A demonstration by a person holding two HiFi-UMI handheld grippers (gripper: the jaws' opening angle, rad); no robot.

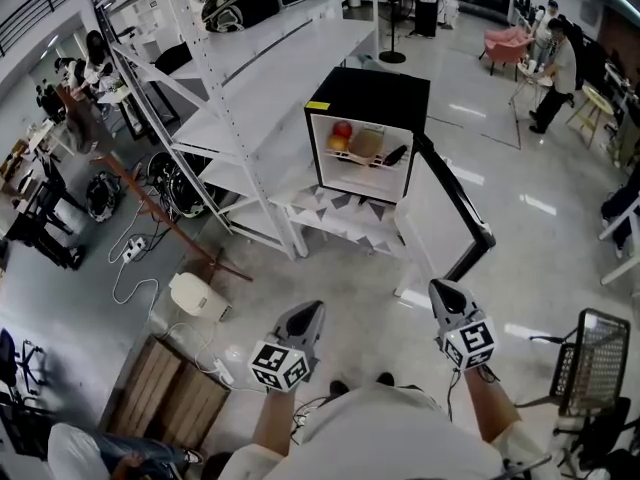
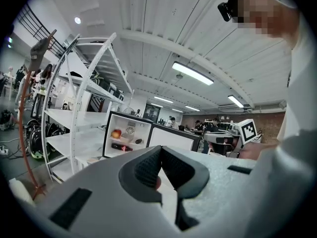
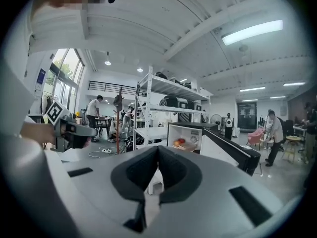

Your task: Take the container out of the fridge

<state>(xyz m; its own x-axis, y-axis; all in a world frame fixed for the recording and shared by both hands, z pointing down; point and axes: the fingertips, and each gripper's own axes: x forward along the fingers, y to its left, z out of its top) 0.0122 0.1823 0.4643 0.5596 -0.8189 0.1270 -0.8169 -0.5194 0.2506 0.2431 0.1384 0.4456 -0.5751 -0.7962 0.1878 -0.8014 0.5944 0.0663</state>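
container [image 1: 366, 144] in open fridge [image 1: 370, 84]: likely light, rigid; pinch front rim | left gripper [image 1: 306, 318], right gripper [image 1: 446, 294]: fingers pressed together, empty

We are finding no word, brand or number that we can read. We are seeing only black-and-white square code patterns on the white cubes of the left gripper [image 1: 308, 310] and the right gripper [image 1: 447, 288], and a small yellow sticker [image 1: 317, 105] on the black box-shaped fridge [image 1: 380, 86] (its print is too small for us to make out).
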